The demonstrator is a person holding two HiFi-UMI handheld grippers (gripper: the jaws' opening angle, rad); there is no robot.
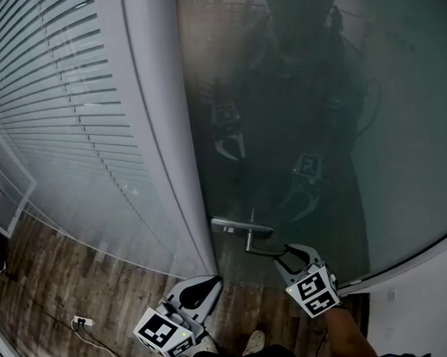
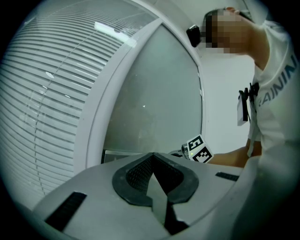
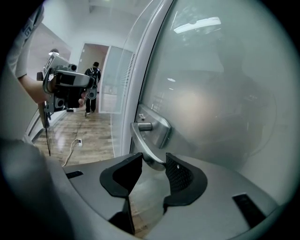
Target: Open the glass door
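The glass door (image 1: 294, 91) is dark and frosted, with a metal lever handle (image 1: 247, 230) near its left edge. My right gripper (image 1: 287, 257) reaches the lever's free end. In the right gripper view the handle (image 3: 145, 140) drops between the jaws of the right gripper (image 3: 153, 161). A gap shows beside the left jaw, so the gripper is open around it. My left gripper (image 1: 205, 285) hangs lower left, away from the door, pointing at the white frame. Its jaws meet in the left gripper view (image 2: 152, 161) with nothing between them.
A white door frame (image 1: 163, 140) separates the door from a glass wall with horizontal blinds (image 1: 54, 87). A power strip with its cable (image 1: 81, 322) lies on the wooden floor at lower left. The person's shoes (image 1: 254, 341) stand just below the handle.
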